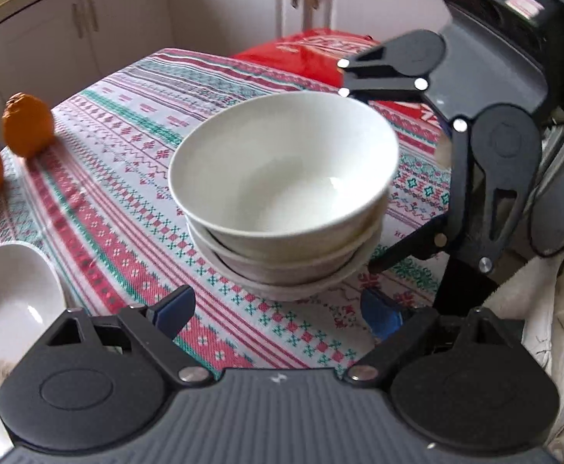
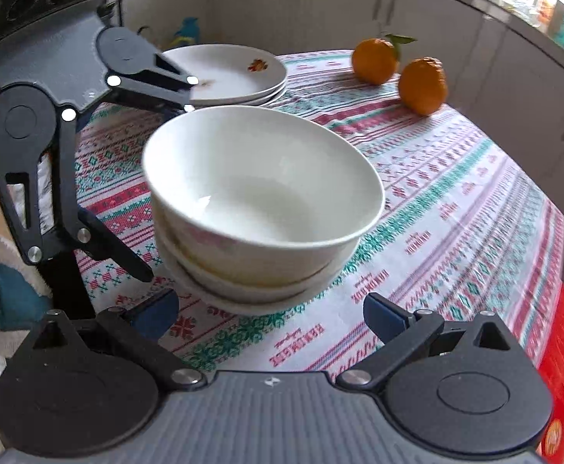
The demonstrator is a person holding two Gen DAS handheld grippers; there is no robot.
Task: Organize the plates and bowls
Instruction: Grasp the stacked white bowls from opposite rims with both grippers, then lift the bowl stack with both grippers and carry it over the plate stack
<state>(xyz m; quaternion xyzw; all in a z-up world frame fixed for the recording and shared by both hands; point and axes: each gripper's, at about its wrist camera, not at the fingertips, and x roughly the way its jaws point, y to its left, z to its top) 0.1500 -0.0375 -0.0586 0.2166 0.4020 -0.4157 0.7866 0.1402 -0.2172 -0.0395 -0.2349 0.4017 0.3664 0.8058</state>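
Three white bowls [image 1: 282, 193] stand nested in one stack [image 2: 258, 208] on the patterned tablecloth, the top bowl sitting a little askew. My left gripper [image 1: 278, 313] hangs open just in front of the stack, its blue-padded fingertips [image 1: 173, 309] clear of it. From the opposite side my right gripper [image 2: 272, 315] is also open, pads apart from the bowls. Each gripper shows in the other's view, spread wide beside the stack. White plates with a red flower print [image 2: 235, 73] are stacked behind the left gripper; one plate [image 1: 11, 309] shows at lower left.
Two oranges [image 1: 26, 123] [image 2: 421, 85] lie on the tablecloth [image 2: 455, 193] near its far edge. A red bag [image 1: 312, 54] sits past the table corner. White cabinets [image 1: 88, 23] run behind. White cloth [image 1: 560, 309] lies off the table's side.
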